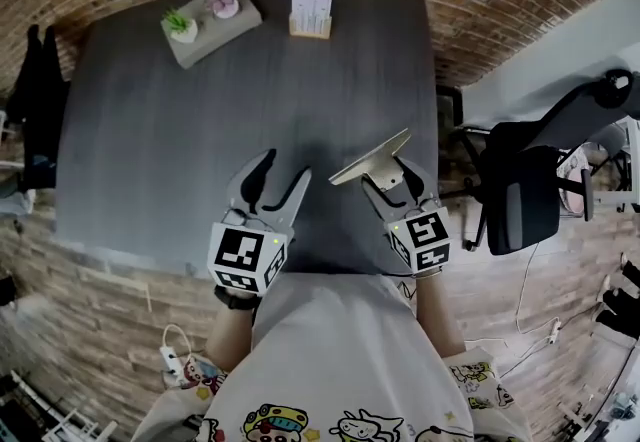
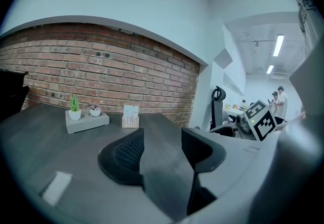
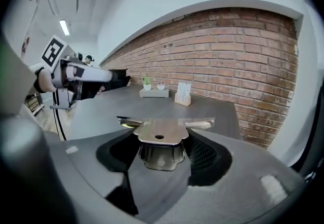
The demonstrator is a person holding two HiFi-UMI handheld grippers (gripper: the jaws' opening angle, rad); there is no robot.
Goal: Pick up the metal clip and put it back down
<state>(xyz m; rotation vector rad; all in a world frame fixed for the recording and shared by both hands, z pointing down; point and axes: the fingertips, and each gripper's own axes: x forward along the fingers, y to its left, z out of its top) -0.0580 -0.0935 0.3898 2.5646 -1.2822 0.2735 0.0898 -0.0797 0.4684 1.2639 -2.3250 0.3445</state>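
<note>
card (image 1: 311, 13) print unreadable, person's torso (image 1: 340, 360) cut off at bottom edge

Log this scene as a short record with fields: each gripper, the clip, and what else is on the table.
Left gripper: open, empty
Right gripper: shut on the metal clip
Clip position: between the right jaws, over the near right part of the table
Table surface: dark grey
Far edge of table: planter tray with two small plants, card holder
</note>
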